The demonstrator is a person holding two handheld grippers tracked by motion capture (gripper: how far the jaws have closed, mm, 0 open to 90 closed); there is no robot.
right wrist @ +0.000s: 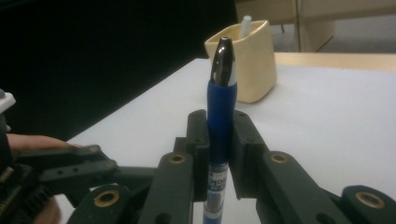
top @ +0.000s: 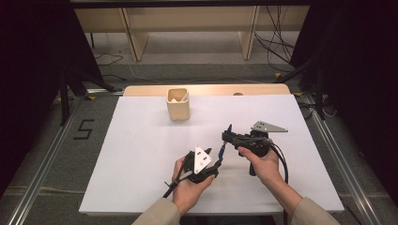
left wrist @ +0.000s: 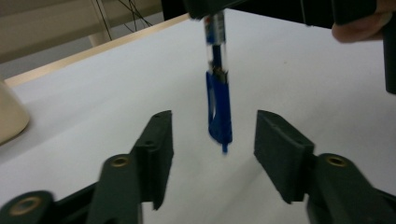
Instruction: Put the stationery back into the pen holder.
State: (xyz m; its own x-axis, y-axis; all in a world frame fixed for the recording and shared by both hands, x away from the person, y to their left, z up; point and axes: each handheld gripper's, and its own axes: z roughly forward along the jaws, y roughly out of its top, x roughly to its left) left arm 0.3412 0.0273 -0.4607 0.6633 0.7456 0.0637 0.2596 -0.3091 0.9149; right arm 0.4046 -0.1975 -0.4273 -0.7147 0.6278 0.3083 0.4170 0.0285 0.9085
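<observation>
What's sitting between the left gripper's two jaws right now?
In the left gripper view, the pen's blue clip end hangs between the open jaws, touching neither.

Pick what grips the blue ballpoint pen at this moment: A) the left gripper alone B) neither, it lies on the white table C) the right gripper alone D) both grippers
C: the right gripper clamps the blue ballpoint pen, while the left gripper stands open around its lower end.

White table, beige cup
</observation>
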